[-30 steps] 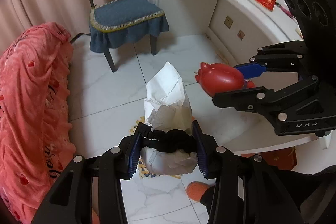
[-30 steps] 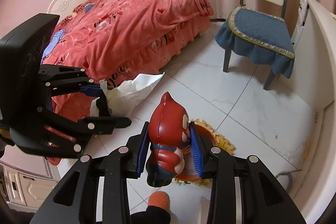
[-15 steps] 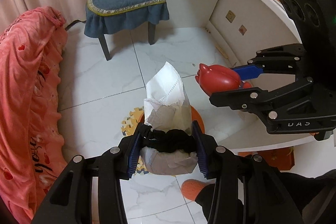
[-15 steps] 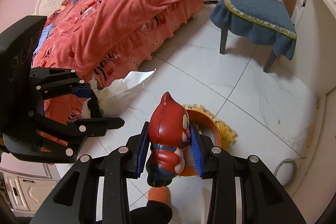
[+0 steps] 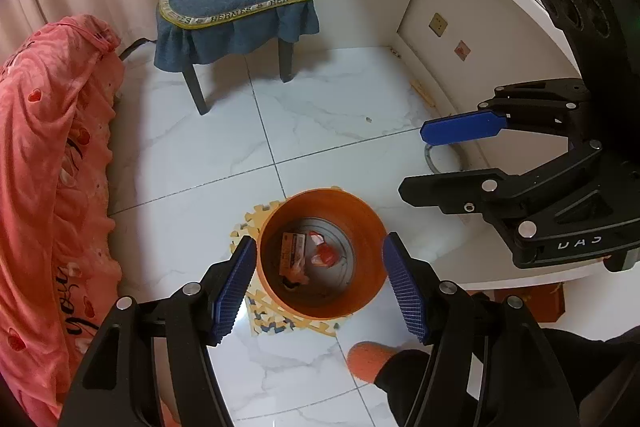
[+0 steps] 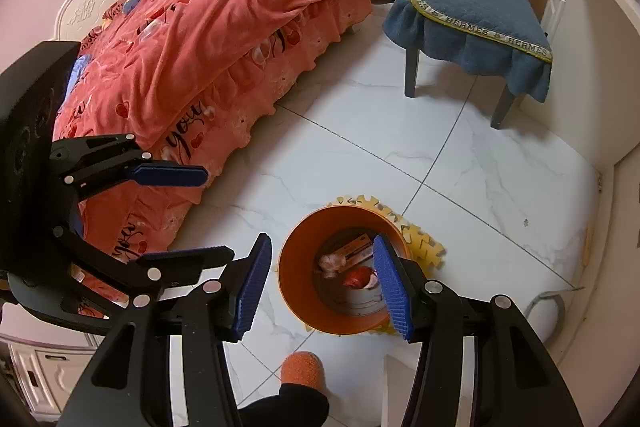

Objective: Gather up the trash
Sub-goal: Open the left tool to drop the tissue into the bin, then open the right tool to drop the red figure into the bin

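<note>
Left wrist: orange bin (image 5: 322, 259) holds red trash (image 5: 325, 255); both hand-held grippers spread, empty.

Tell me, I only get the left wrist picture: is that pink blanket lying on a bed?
Observer: Yes. The right wrist view shows a white carved headboard at the far end of the pink blanket.
Visitor: Is anything lying on it?
Observer: Something light blue near the headboard end; I cannot tell what it is.
Visitor: Any furniture on that side?
Observer: A white drawer unit at the lower left edge.
</note>
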`<state>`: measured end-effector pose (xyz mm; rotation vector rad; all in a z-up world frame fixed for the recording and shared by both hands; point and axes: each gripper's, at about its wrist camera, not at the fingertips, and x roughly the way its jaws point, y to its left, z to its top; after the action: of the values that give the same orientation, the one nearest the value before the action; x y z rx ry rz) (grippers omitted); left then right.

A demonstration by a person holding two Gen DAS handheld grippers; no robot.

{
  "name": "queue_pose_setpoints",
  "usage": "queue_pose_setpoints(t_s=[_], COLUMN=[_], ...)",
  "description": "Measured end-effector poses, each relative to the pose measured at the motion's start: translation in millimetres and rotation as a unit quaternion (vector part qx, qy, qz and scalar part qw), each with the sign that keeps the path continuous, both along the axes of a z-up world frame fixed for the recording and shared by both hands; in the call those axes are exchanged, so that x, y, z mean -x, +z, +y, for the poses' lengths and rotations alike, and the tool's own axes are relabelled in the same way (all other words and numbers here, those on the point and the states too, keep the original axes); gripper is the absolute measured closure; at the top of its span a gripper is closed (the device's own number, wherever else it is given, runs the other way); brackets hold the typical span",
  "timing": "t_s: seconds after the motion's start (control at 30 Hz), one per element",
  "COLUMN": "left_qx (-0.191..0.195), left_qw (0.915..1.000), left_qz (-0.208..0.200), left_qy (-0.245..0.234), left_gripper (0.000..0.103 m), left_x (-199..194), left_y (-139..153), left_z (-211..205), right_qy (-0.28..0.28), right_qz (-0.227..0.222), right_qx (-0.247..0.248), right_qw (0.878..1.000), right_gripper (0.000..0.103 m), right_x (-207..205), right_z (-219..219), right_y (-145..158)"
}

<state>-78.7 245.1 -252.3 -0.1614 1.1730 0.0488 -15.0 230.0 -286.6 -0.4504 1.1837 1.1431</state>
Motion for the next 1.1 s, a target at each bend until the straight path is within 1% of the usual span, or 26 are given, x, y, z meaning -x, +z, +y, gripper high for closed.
queue_pose_setpoints(t_s=[0.3, 0.4, 0.5, 0.6, 0.8, 1.0, 1.1], left_qx=[-0.010, -0.012, -0.017, -0.024, -0.034, -0.046, -0.052], left_qw=[0.9999, 0.9999, 0.9998, 0.9996, 0.9991, 0.9975, 0.9959], left_qz=[0.000, 0.001, -0.003, -0.007, -0.022, -0.038, -0.052], left_qy=[-0.008, -0.008, -0.011, -0.014, -0.016, -0.037, -0.053], left_gripper=[0.037, 0.037, 0.037, 0.037, 0.037, 0.037, 0.037], left_x=[-4, -4, -4, -4, -6, -14, -20], left_y=[9, 15, 28, 40, 78, 112, 131], left_z=[-3, -5, -10, -15, -31, -60, -79], right_qy=[-0.003, -0.003, -0.005, -0.010, -0.026, -0.046, -0.058], right_qz=[-0.001, -0.001, -0.003, -0.003, -0.003, -0.011, -0.018], right_qx=[-0.011, -0.015, -0.023, -0.037, -0.066, -0.097, -0.111], right_qw=[1.000, 1.000, 1.000, 0.999, 0.997, 0.994, 0.992], right_gripper=[0.049, 0.049, 0.049, 0.049, 0.049, 0.049, 0.049], right_x=[-2, -3, -2, -2, -9, -16, -21], right_z=[-6, -9, -13, -19, -41, -83, -110], right_y=[15, 25, 38, 58, 107, 161, 186])
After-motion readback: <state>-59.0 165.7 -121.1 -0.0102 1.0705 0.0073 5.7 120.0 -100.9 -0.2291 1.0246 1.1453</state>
